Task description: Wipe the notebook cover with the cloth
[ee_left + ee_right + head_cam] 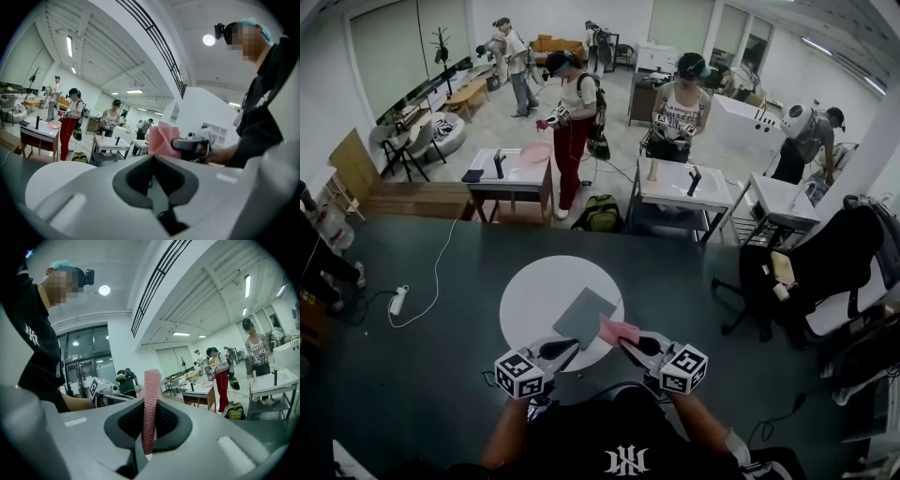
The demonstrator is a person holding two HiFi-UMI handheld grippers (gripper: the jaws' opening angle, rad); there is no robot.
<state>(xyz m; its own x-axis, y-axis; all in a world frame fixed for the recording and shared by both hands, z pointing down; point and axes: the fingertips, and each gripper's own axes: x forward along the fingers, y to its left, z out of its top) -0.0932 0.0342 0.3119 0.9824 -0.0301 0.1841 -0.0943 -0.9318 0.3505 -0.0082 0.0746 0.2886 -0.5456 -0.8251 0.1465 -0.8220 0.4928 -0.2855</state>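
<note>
Cloth [151, 394] upright between fingers [171, 421] of upturned right gripper [628, 342]

Prob. lab: worktables [511, 178], rigged-up people [572, 103]

I look over a bright open room with dark carpet [441, 375] nearby, pale floor [619, 141] beyond, white worktables [670, 187], a black office chair [839, 258] and ceiling strip lights [69, 46].
</note>
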